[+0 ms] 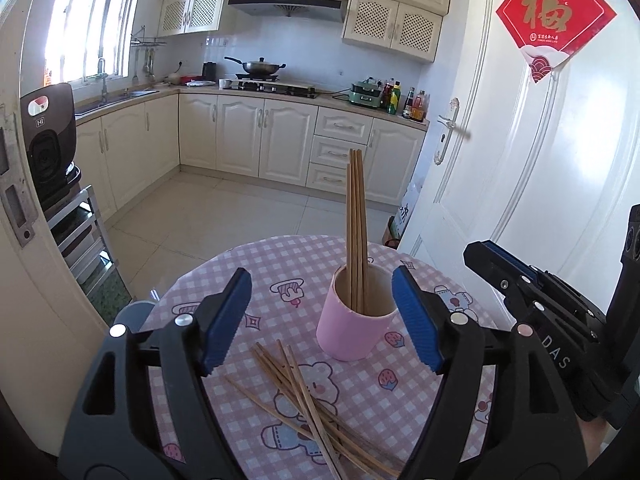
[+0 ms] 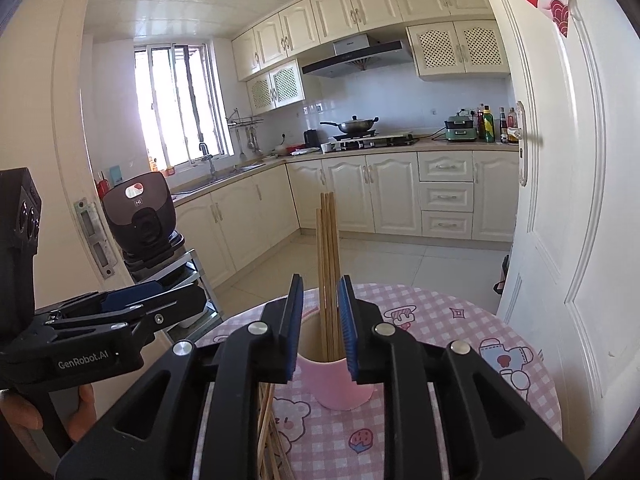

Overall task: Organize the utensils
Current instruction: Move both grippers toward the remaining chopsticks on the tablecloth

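Left gripper was spread wide, nothing between its blue pads — it hovered over the pink checked tablecloth, above and just behind the loose chopsticks. Those lay in a crossed heap on the cloth, in front of the pink cup and apart from it. The cup stood upright near the table's middle, with a bundle of chopsticks upright inside, leaning on the near rim.

Right gripper sat at a narrow gap, its pads either side of the standing chopsticks just above the cup rim. Daylight showed between sticks and pads on both sides — not clamped, touching could not be told. Some loose chopsticks showed below its left finger, partly hidden.

In the left view the right gripper came in from the right edge, seen side-on. In the right view the left gripper came in from the left edge.
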Motion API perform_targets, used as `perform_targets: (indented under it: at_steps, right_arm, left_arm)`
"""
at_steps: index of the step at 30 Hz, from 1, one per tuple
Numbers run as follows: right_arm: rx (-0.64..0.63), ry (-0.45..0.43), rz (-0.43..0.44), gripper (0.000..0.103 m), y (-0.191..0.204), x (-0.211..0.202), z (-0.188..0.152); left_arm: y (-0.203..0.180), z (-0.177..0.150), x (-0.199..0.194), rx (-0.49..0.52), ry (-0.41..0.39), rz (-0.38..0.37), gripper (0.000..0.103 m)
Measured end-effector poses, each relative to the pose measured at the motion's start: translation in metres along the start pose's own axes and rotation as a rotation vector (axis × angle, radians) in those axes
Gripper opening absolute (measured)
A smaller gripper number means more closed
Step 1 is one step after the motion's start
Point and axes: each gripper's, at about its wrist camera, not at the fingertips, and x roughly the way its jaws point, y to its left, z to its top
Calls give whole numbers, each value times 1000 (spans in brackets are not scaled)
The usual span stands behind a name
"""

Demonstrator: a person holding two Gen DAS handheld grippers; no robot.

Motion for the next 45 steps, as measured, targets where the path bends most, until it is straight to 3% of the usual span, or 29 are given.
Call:
perform_targets:
  at_steps: [8, 18, 22, 25, 34, 45]
  right_arm:
    - [-10, 31, 14, 24, 15, -9, -18]
    - [-8, 184, 54, 24, 33, 16, -57]
    - [-1, 268, 59, 24, 33, 37, -74]
    - [11, 329, 77, 24, 34, 53, -85]
    - [20, 499, 112, 24, 39, 99, -109]
    - [36, 574, 112, 23, 37, 132, -115]
  left_arm:
    - [14, -25, -19, -1, 31, 21, 72]
    - [43, -66, 13, -87, 234, -26, 72]
    - [54, -79, 29, -116, 301, -41, 61]
    - [61, -88, 39, -145, 333, -46, 59]
    - [76, -95, 66, -188, 382, -14, 55]
    - [84, -95, 88, -188, 401, -5, 55]
